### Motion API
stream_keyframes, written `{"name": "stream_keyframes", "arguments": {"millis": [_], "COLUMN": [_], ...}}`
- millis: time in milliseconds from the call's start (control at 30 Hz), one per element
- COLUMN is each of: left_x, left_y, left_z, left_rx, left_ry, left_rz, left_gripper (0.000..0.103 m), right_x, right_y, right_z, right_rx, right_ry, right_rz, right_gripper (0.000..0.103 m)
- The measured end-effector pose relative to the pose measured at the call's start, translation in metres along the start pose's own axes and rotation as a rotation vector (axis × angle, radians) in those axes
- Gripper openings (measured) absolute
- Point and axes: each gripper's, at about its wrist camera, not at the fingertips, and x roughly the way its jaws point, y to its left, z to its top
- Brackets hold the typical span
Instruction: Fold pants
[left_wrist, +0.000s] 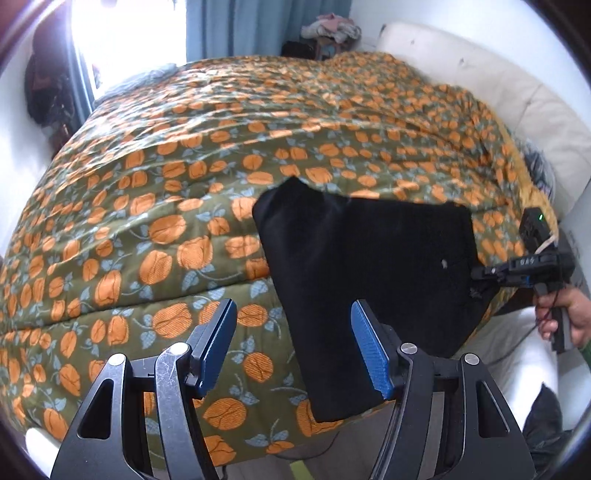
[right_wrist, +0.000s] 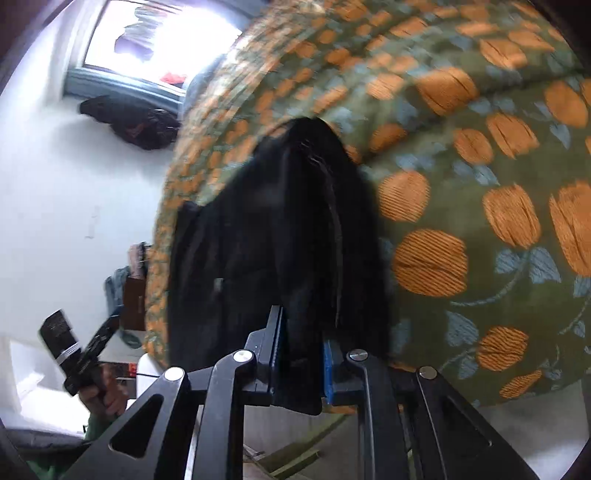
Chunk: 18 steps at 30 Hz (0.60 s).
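The black pants (left_wrist: 369, 266) hang as a folded dark panel above the near edge of the bed, held up at the right side. My left gripper (left_wrist: 293, 328) is open and empty; its right finger stands in front of the pants' lower part, the left finger over the quilt. My right gripper (left_wrist: 480, 275) shows at the pants' right edge. In the right wrist view the right gripper (right_wrist: 301, 354) is shut on a bunched edge of the pants (right_wrist: 280, 236), which hang away from it over the bed.
The bed carries a green quilt with orange fruit print (left_wrist: 184, 184), also in the right wrist view (right_wrist: 480, 229). A white headboard (left_wrist: 480, 74) runs along the right. Curtains and a bright window (left_wrist: 236, 26) lie beyond. A clothes pile (left_wrist: 332, 27) sits at the far end.
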Motion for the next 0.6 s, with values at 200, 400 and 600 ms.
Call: {"name": "stream_keyframes", "arguments": {"millis": [200,400,600], "left_x": [0.004,0.033,0.06], "left_y": [-0.02,-0.042,-0.046], "left_z": [-0.008,-0.007,-0.014], "left_rx": [0.083,0.117,0.112], "left_ry": [0.01,0.099,0.211], "left_rz": [0.038,0.095,0.134], "left_gripper": [0.069,0.071,0.071], "right_x": [-0.044,-0.059,0.027], "right_y": [0.036,0.116,0.091], "right_z": [0.008,0.033,0.064], "right_rx": [-0.14,-0.391,-0.318], "right_ry": [-0.108,-0.236,-0.121], "right_rz": [-0.184,-0.14,-0.216], "right_gripper": [0.04,0.04,0.04]}}
